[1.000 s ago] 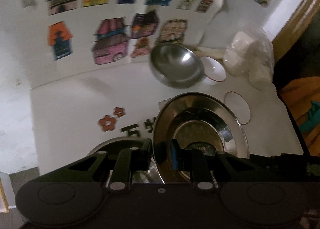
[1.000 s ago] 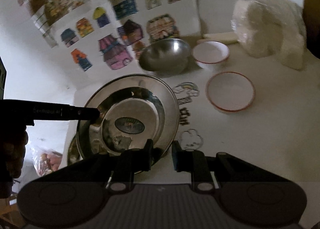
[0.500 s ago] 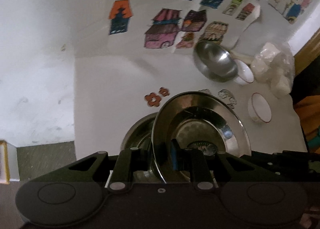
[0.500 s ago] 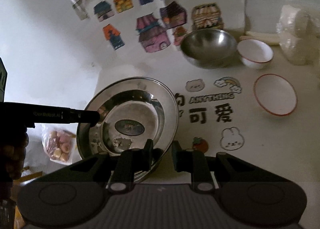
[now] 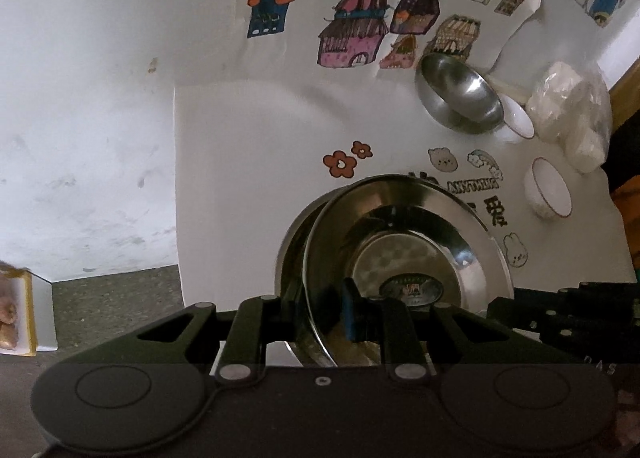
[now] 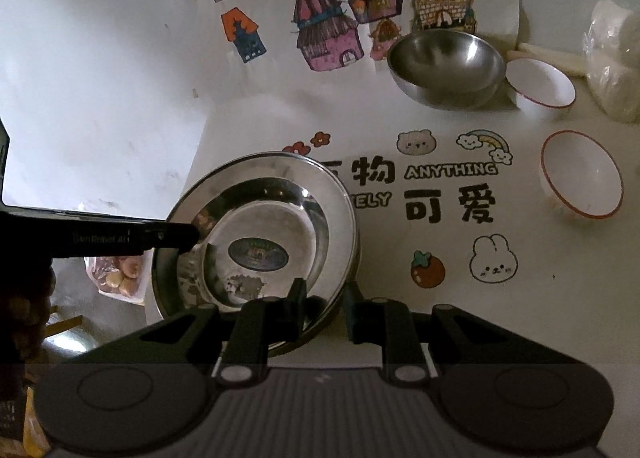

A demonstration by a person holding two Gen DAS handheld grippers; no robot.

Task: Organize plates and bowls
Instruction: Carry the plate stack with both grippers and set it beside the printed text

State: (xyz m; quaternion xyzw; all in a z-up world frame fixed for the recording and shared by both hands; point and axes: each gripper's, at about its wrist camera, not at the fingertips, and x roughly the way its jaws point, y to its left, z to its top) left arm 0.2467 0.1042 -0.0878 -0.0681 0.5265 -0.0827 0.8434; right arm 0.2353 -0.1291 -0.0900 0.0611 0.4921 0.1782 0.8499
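Pinching opposite rims of the steel plate (image 6: 260,234), the left gripper (image 5: 324,316) and right gripper (image 6: 324,304) share its load, fingers clamped on the thin edge, probably to nest it onto a second steel dish (image 5: 292,254) just beneath. Beyond the fingers, a steel bowl (image 6: 446,66) and two white bowls (image 6: 582,174) wait on the sticker-covered white worktop (image 6: 520,286), against a wall of house drawings (image 6: 328,34).

The left hand-held gripper (image 5: 326,312) is matte black: a broad body with two round embossed discs, triangular cut-outs in its linkage arms, silver pivot screws, and a blue pad on the finger at one o'clock. The right hand-held gripper (image 6: 324,304) matches it, but its body is grey and finely ribbed.
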